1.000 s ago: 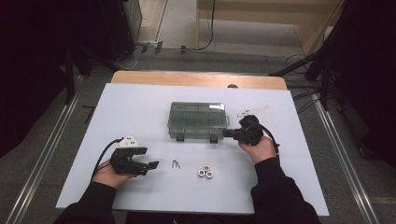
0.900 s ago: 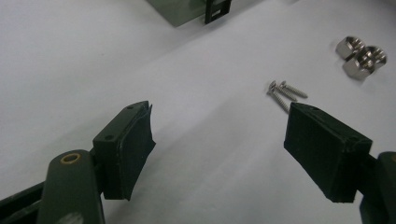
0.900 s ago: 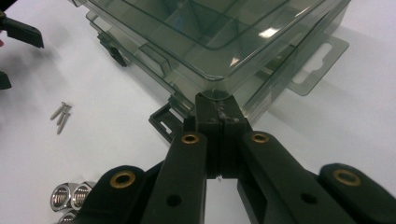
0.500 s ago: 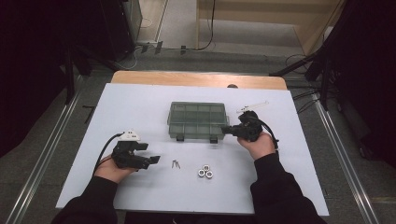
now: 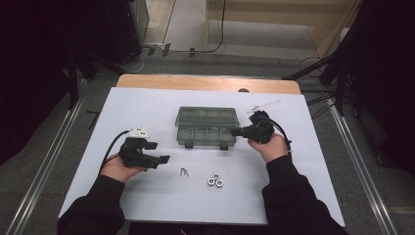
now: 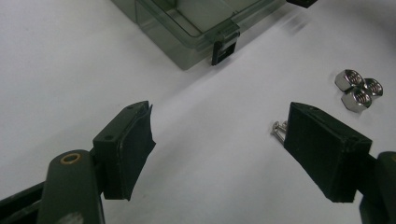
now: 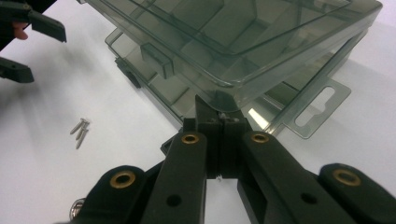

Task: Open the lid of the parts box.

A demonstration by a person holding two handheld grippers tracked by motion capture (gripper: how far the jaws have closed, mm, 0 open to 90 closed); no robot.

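Right tongs (image 7: 218, 122) pinch the box lid (image 7: 243, 42), partly raised; left tongs (image 6: 217, 140) spread; screws (image 6: 278, 128) and nuts (image 6: 358, 87) unloaded.

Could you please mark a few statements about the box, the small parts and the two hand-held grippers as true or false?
1. The right hand-held gripper is shut, its tips at the lid edge of the clear box. True.
2. The lid lies flat and latched. False: in the right gripper view the lid is lifted off the base at that corner.
3. The left hand-held gripper stands open with nothing between its jaws. True.
4. The three nuts sit inside the box. False: they lie on the white table in front of it.
5. The screws lie to the left of the nuts in the high view. True.
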